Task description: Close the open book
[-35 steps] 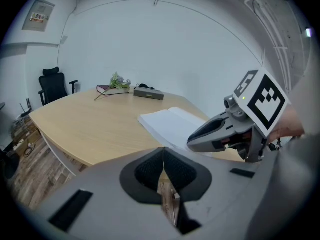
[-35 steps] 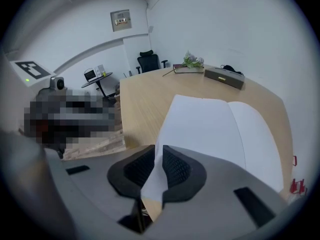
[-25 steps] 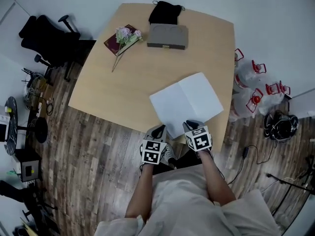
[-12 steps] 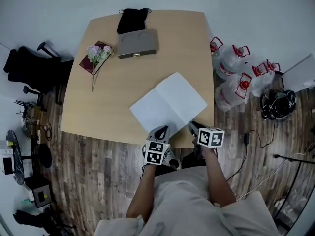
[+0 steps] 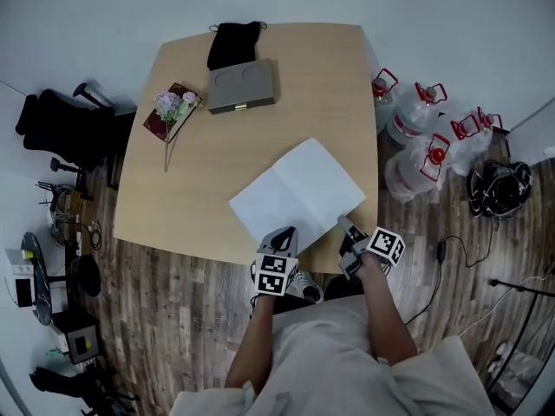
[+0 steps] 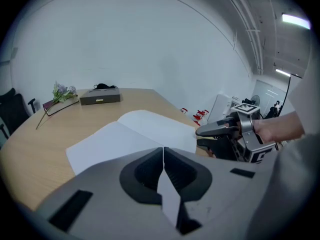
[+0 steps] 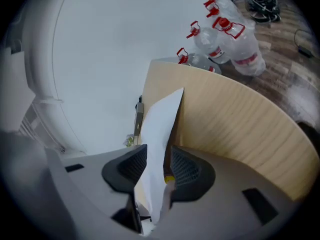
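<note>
The open book (image 5: 297, 196) lies flat on the wooden table (image 5: 217, 163), white pages up, close to the near edge. My left gripper (image 5: 285, 231) is shut, tips at the book's near edge; in the left gripper view (image 6: 163, 151) the pages (image 6: 130, 134) spread out ahead of it. My right gripper (image 5: 349, 230) is rolled on its side at the book's near right corner. Its jaws are opening, and in the right gripper view (image 7: 159, 159) the book's right-hand page (image 7: 162, 119) stands edge-on between them, loose from the right pad. That gripper (image 6: 199, 138) also shows in the left gripper view.
At the table's far end stand a grey box (image 5: 242, 86) and a black pouch (image 5: 234, 42), with a dark red book carrying flowers (image 5: 172, 111) to the left. Water bottles (image 5: 425, 141) crowd the floor to the right. An office chair (image 5: 61, 128) stands on the left.
My right gripper has rolled onto its side, shifted right to the book's corner, and its jaws have widened around the page edge. The left gripper stays shut and has shifted only a little.
</note>
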Available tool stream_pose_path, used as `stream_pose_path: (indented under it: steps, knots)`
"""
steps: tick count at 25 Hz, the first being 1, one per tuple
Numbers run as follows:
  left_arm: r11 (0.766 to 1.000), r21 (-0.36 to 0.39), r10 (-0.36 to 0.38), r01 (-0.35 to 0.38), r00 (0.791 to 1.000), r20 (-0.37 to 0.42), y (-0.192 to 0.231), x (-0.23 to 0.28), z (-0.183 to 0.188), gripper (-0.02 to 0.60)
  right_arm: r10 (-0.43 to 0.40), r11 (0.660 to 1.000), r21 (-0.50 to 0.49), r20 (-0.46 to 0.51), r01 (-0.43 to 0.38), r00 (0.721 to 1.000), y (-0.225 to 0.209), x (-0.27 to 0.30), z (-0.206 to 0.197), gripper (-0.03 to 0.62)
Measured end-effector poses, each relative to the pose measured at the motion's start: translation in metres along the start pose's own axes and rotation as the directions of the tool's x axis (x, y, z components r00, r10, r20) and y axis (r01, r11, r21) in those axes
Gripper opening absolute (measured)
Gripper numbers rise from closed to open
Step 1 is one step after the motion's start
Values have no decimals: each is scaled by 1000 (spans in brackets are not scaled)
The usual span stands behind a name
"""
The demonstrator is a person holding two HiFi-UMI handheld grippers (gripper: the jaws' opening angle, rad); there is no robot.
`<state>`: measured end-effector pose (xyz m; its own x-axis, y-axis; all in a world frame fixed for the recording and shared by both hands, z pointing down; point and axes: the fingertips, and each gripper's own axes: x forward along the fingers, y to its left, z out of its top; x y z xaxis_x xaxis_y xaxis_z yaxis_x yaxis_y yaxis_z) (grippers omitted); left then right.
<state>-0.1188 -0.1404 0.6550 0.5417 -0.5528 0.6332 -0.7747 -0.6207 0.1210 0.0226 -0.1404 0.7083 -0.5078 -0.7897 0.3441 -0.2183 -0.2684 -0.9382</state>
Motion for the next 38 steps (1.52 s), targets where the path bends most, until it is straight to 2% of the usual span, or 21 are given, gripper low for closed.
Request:
stream_pose_path:
  steps: [5,10,17,23,28,33,35,38]
  knots:
    - [999,-23,33,-33,999,-8,7,3,3,25,56,992,110,15,-58,998,0,14,15,155]
    - [995,-55,80,-80,997,2,22,2,1,25,39,993,109,-9,-38,999,-4,26,18,134]
    - [989,-88,122,-120,992,16,37,-11,-3,24,54,999,-4,7,-54,999,7,32,19,41]
    - [987,-113,118,-115,993,24,50,-26,-11,25,71,986,-158,48,-62,996,32,31,10,23]
    - [990,-108,101,-96,994,44,49,-38,-17,25,72,941,-334,56,-49,996,50,23,-4,23]
    - [991,-96,98,-92,993,64,54,-52,-25,25,48,899,-438,65,-15,997,59,20,-22,28]
    - [991,-92,100,-93,992,77,57,-59,-28,25,32,869,-496,56,0,998,62,19,-31,34]
    - [991,-97,104,-95,991,89,59,-71,-33,25,-2,795,-607,13,10,1000,68,22,-52,48]
